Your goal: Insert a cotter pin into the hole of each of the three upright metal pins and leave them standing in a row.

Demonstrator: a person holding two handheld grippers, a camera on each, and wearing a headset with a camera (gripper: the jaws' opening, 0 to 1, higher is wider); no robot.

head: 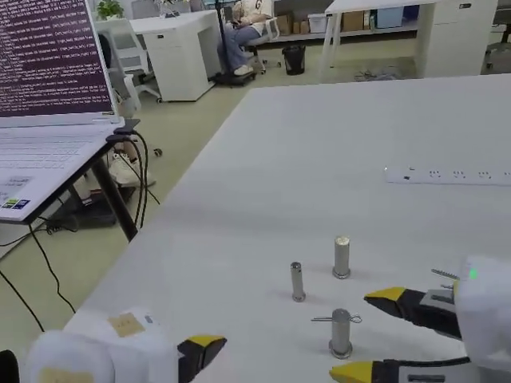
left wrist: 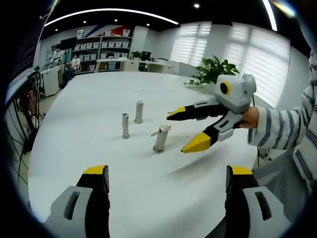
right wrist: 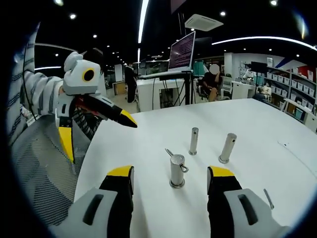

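Right yellow-tipped tongs [left wrist: 175, 134] open wide, holding nothing. Just ahead of their tips, a short silver metal pin [head: 341, 331] standing on the white bench [head: 319, 159], with a thin wire cotter pin [head: 335, 319] through its top. Two more silver pins [head: 298, 282] [head: 342, 257] upright a bit past it. Left tongs [left wrist: 167, 171] open too, well back from all three.

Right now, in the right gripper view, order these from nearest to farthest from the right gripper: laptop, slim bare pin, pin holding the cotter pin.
1. pin holding the cotter pin, centred just ahead of the right gripper.
2. slim bare pin, behind it, slightly to the right.
3. laptop, far behind, upper centre.
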